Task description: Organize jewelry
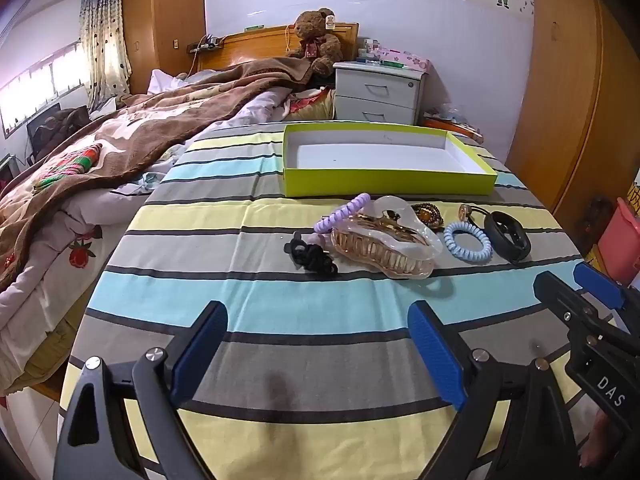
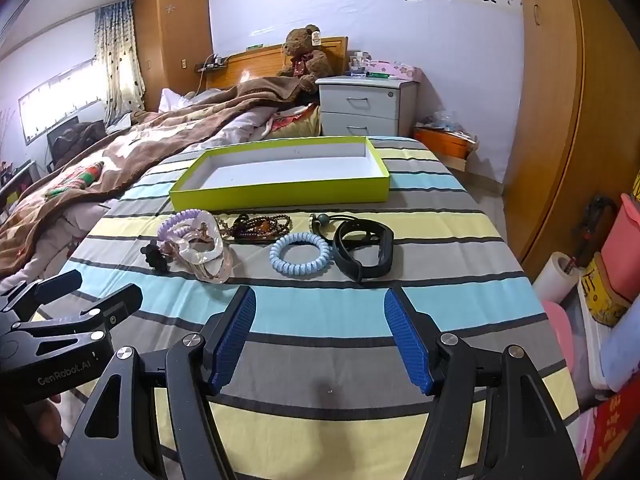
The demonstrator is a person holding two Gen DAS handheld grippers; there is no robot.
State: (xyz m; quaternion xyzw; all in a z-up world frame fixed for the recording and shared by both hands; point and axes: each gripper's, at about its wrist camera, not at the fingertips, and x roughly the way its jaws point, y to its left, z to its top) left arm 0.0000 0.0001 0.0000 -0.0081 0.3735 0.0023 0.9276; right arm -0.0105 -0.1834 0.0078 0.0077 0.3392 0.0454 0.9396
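Observation:
An empty lime-green box [image 1: 384,186] [image 2: 280,198] lies on the striped bedsheet. In front of it lie a purple coil hair tie [image 1: 344,211] [image 2: 180,220], a clear hair claw [image 1: 384,244] [image 2: 204,252], a black scrunchie [image 1: 310,256] [image 2: 156,258], a bead bracelet [image 1: 428,214] [image 2: 260,224], a light-blue coil hair tie [image 1: 466,240] [image 2: 300,254], a watch [image 1: 466,211] [image 2: 320,220] and a black band [image 1: 506,236] [image 2: 364,252]. My left gripper [image 1: 318,320] and my right gripper [image 2: 320,308] are open and empty, short of the items.
A rumpled brown blanket [image 1: 120,140] covers the bed's left side. A white nightstand [image 1: 380,92] and a teddy bear [image 1: 318,40] stand behind the box. A wooden wardrobe [image 2: 560,120] and pink bins [image 2: 624,248] stand to the right.

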